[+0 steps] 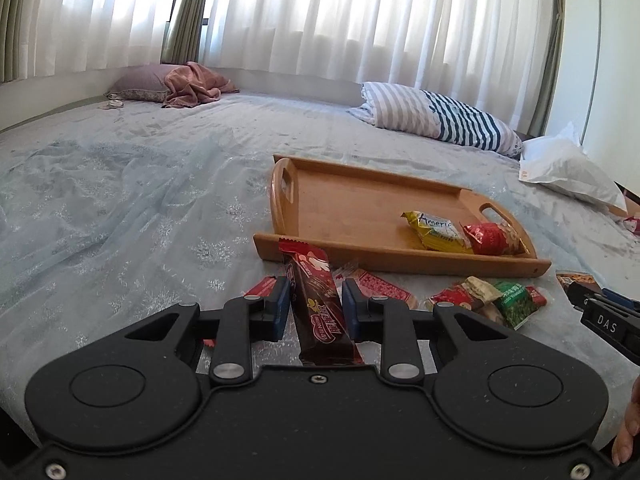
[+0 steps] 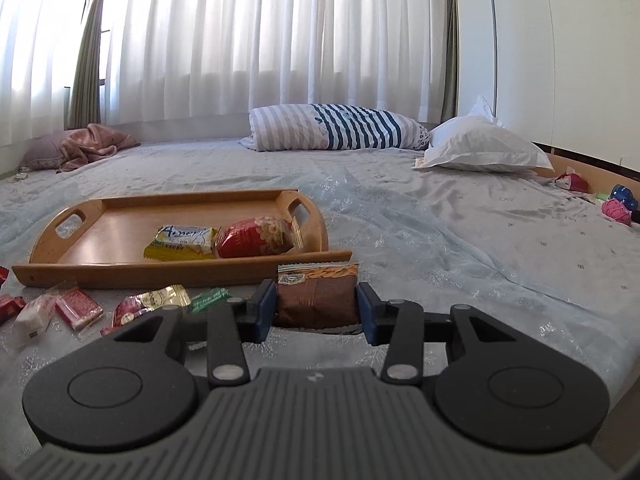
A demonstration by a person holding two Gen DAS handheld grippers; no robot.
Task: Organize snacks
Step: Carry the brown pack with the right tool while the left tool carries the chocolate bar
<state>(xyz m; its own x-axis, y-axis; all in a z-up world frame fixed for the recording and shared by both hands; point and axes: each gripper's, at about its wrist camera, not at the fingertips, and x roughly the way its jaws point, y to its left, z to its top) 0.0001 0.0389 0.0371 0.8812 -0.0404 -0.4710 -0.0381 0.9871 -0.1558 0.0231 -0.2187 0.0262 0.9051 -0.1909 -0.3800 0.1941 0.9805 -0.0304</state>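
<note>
My left gripper (image 1: 314,310) pinches a light, crinkly chocolate bar (image 1: 318,312) mid-length; right gripper (image 2: 316,306) clamps a soft brown nut packet (image 2: 318,298), tray (image 2: 176,276) at eleven o'clock.

A wide bed (image 2: 460,216) under a pale blue sheet with a snowflake print carries everything. Seen from the right wrist, a wooden tray (image 2: 120,270) with cut-out handles lies at about ten o'clock from the centre of the view. Loose snack packets (image 2: 76,306) are scattered on the sheet just in front of it, toward eight o'clock. A striped pillow (image 2: 336,127) rests at twelve o'clock by the curtain, a white pillow (image 2: 480,148) at two, and a mauve pillow with a crumpled pink cloth (image 2: 92,145) at ten, far back.
</note>
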